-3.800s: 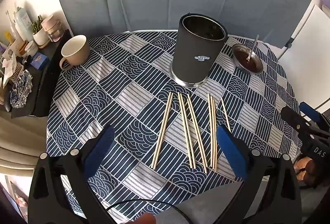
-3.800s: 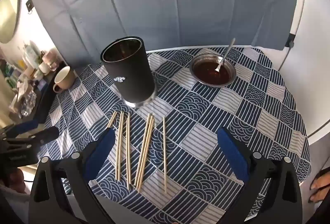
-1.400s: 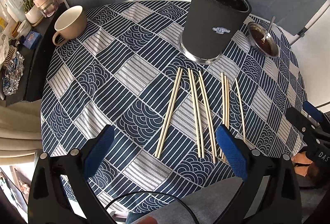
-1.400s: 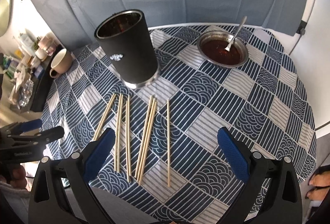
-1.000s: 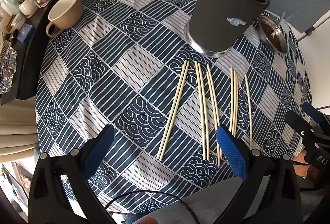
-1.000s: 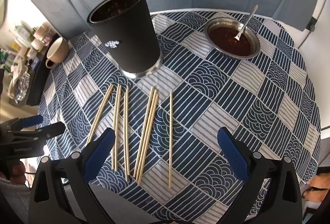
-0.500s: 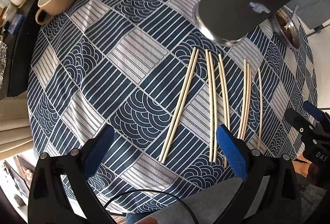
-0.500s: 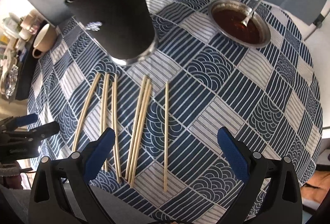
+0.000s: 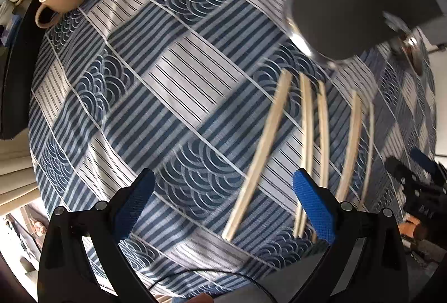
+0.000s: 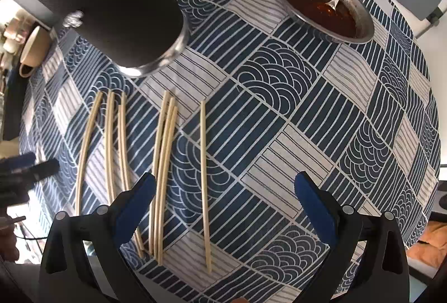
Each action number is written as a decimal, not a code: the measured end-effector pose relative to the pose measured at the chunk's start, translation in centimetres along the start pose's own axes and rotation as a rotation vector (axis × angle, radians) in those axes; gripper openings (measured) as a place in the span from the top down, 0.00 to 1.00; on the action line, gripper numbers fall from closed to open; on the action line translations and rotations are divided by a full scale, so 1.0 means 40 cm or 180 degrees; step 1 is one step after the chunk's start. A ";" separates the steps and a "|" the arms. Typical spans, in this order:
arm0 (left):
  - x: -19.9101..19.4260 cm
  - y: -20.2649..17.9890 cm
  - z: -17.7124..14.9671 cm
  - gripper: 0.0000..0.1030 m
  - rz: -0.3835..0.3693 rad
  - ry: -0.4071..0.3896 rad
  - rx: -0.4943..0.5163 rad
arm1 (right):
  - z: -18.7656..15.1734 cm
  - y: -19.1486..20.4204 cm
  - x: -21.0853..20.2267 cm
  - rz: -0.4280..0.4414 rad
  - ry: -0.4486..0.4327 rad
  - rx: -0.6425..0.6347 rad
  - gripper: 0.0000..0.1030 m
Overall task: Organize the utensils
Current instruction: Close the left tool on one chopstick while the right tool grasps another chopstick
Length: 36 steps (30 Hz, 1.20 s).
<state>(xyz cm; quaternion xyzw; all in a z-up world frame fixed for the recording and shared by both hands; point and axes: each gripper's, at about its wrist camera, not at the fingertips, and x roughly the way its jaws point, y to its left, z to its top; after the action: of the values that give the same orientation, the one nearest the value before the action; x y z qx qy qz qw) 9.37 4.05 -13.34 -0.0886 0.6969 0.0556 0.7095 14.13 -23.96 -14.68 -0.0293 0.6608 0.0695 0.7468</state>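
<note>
Both tongs gape empty: left tongs hover just left of the chopsticks on the counter, right tongs above their near ends. Beyond the chopsticks stands the black holder, farther right a sauce bowl. Reaching seems underway; next, closing on one stick.
</note>
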 end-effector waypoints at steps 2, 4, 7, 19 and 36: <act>0.017 0.010 0.023 0.06 0.0017 0.0034 -0.0018 | 0.004 -0.002 0.012 -0.0051 0.0010 -0.0009 0.08; 0.037 0.013 0.038 0.06 -0.0027 0.0060 -0.0033 | 0.007 -0.004 0.027 -0.0114 0.0036 -0.0005 0.08; 0.066 0.019 0.062 0.06 -0.0024 0.0110 -0.0030 | 0.014 -0.010 0.045 -0.0142 0.0094 0.0023 0.08; 0.171 -0.015 0.103 0.06 0.0053 0.0197 0.0192 | 0.033 -0.019 0.098 -0.0161 0.0202 -0.0011 0.08; 0.223 -0.109 0.148 0.04 0.0195 0.0067 0.0607 | 0.043 0.011 0.160 -0.0253 0.0263 -0.0140 0.09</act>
<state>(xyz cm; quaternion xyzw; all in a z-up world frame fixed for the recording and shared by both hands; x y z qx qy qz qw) 16.26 0.59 -21.96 0.0001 0.7089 0.0097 0.7053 16.53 -22.87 -20.79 -0.0748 0.6877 0.0531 0.7202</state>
